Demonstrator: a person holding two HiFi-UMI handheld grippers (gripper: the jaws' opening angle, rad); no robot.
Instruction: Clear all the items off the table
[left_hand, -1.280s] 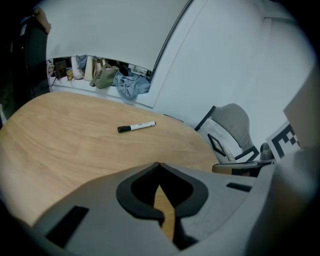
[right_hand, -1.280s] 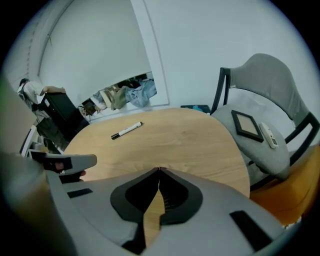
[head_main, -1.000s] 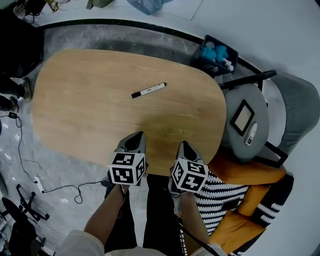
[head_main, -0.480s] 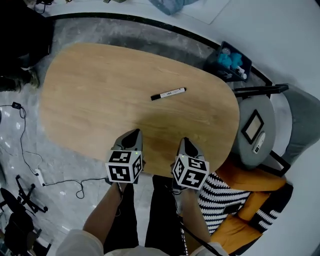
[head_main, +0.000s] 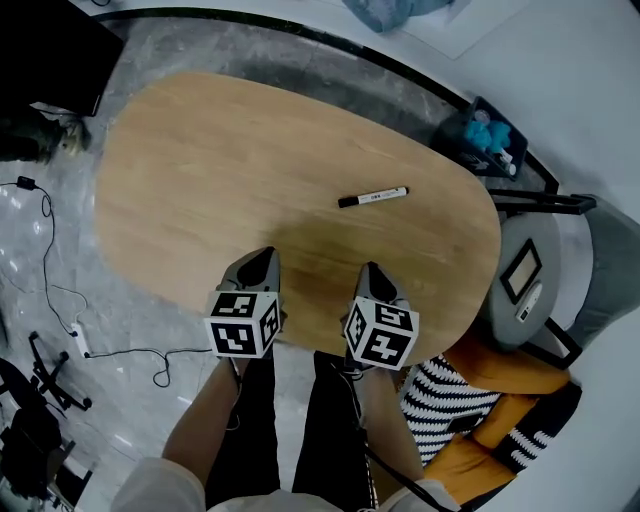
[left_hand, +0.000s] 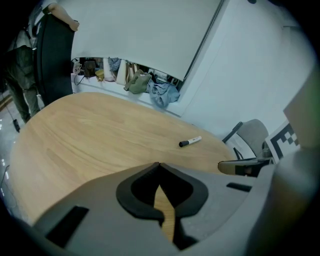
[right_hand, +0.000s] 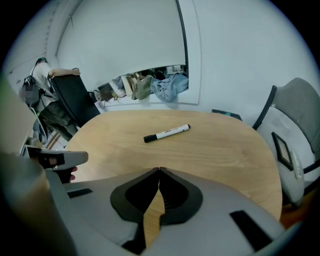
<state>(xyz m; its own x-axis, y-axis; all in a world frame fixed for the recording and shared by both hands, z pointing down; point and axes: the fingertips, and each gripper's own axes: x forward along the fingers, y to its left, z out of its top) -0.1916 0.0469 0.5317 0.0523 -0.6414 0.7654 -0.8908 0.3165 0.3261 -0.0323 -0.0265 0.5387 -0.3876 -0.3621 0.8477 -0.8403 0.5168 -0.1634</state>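
**One marker on the table, both grippers closed and empty**

Head view: a single marker (head_main: 372, 197) lies flat on the wooden table (head_main: 220, 170), right of centre and well away from every edge. The left gripper (head_main: 263, 254) and right gripper (head_main: 370, 268) sit side by side over the near edge, both well short of the marker. Beyond the table's far right corner stands a dark bin (head_main: 462, 138). It holds blue things (head_main: 488, 130) and something white, too small to name. It looks like a fair place for the marker to go, but that is only a guess.

Left gripper view: the jaw tips meet with nothing between them, so this one is closed and empty. The marker lies ahead and to the right, on bare wood.

Right gripper view: here too the tips meet on nothing. The marker lies dead ahead, crosswise to the jaws, with its black cap (right_hand: 149, 138) to the left.

As for handling, it should be light, stiff and far from fragile. But the barrel is round and smooth, so it may roll or skid under a clumsy pinch. Mid-barrel across the white body looks the best hold, and the jaws must part first.
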